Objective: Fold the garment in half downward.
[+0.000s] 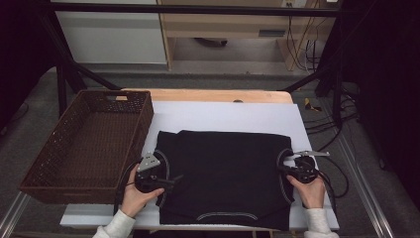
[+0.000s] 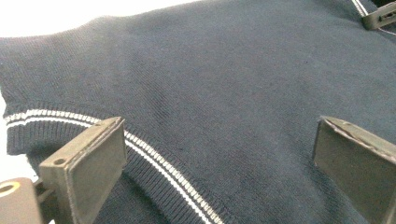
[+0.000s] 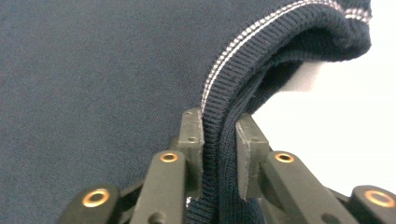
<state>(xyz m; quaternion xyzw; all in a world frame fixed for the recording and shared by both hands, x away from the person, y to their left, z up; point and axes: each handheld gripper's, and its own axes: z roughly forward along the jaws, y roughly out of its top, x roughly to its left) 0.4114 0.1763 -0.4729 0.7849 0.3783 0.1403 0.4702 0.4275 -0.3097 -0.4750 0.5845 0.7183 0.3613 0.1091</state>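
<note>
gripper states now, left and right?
Left gripper: open, over the dark sweater, nothing held.
Right gripper: closed on the sweater's ribbed striped edge.

The sweater (image 1: 225,173) reads black from the high view and dark navy in the two gripper views, a fine knit with a ribbed cuff edged by thin white stripes (image 2: 154,156). It lies on a white sheet (image 1: 223,116) over a pale wood table (image 1: 213,95). The woven basket (image 1: 47,186) is dark brown. Both grippers, left (image 1: 171,182) and right (image 1: 283,170), are black with brass-coloured rivets (image 3: 168,157). The person's sleeves (image 1: 116,225) are white.
</note>
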